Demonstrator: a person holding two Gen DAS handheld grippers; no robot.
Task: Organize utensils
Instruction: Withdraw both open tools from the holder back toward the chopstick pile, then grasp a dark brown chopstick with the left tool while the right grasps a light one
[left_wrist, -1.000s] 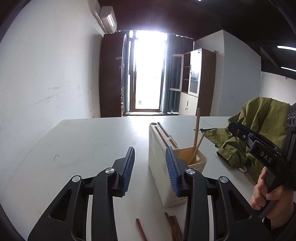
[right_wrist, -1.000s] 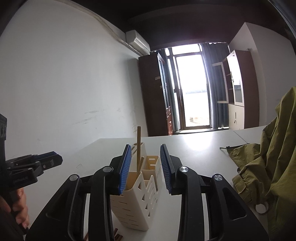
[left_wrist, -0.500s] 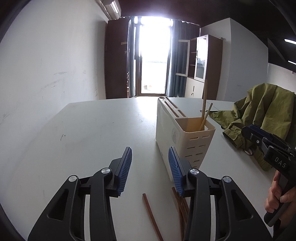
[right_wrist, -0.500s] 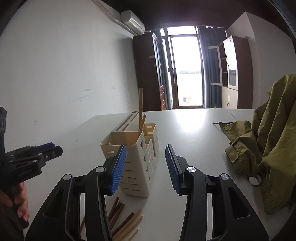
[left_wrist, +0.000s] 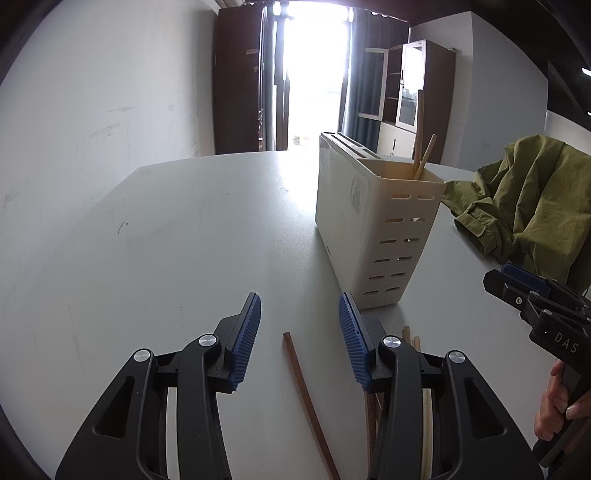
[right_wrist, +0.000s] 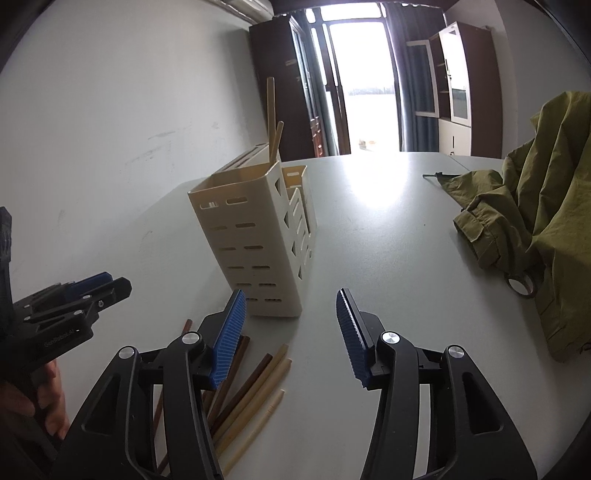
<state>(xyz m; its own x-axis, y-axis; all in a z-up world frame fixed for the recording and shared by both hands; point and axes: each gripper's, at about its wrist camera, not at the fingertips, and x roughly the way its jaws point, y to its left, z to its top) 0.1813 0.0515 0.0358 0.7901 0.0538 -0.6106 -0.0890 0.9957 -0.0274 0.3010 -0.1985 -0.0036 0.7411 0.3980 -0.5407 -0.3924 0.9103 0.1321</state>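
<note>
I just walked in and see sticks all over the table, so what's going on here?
A person is sorting chopsticks into the cream utensil holder, using one hand-held gripper per hand. Two chopsticks already stand in it; the rest lie loose on the table before it. The left hand-held gripper and right hand-held gripper are both empty, jaws opening above the pile.

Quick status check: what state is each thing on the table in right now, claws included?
Left claw: opening, nothing gripped, above a lone brown chopstick.
Right claw: opening, empty.
Utensil holder: upright, two chopsticks standing in it.
Loose chopsticks: lying flat on the table, brown and pale mixed.
Green jacket: crumpled on the table.
</note>
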